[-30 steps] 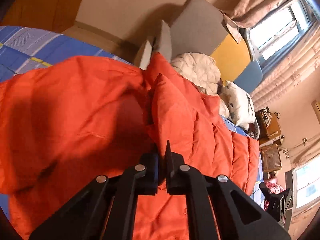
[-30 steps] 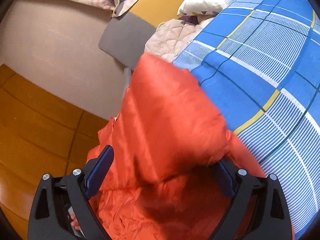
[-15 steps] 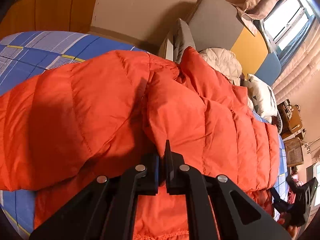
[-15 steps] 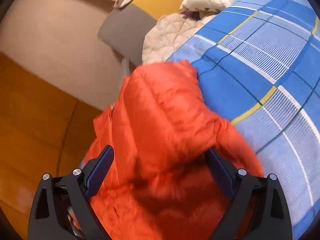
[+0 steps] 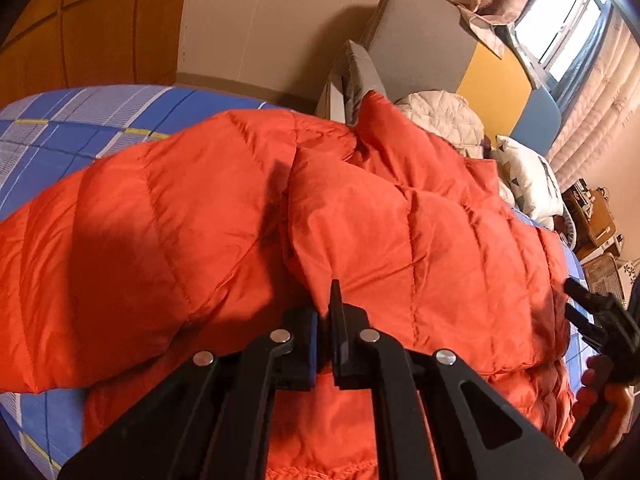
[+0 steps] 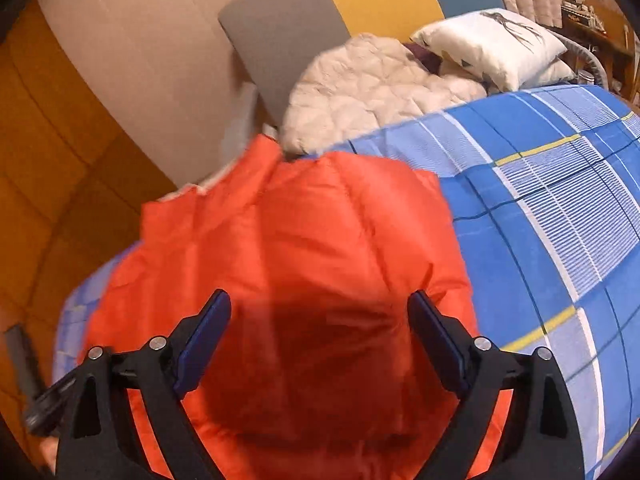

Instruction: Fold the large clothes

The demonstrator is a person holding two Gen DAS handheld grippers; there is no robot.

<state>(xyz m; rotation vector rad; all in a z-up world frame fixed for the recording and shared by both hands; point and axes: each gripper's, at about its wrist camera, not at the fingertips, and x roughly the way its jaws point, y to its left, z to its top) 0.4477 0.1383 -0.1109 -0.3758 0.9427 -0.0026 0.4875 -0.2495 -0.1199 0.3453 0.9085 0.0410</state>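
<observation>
An orange puffer jacket [image 5: 360, 240] lies spread on a bed covered with a blue checked sheet [image 5: 80, 128], filling most of the left wrist view. One padded part of it is folded over toward the left of the frame and another runs toward the right, with a dark crease between them near the centre.

The left gripper [image 5: 325, 320] sits at the bottom centre of its view with its jaws pressed together, pinching a fold of the jacket's fabric between them. At the right edge of that view the right gripper [image 5: 592, 316] shows as a black shape beside the jacket's edge, with a hand [image 5: 604, 384] below it.

In the right wrist view the right gripper [image 6: 320, 320] has its jaws spread wide apart above the jacket [image 6: 300, 260], which fills the centre and lower part of the frame; the pads do not press on it. The blue checked sheet [image 6: 560, 200] runs along the right side. At the upper centre lie a cream quilted blanket [image 6: 368, 88] and a white pillow [image 6: 492, 44], against a grey, yellow and blue headboard [image 6: 280, 28].
</observation>
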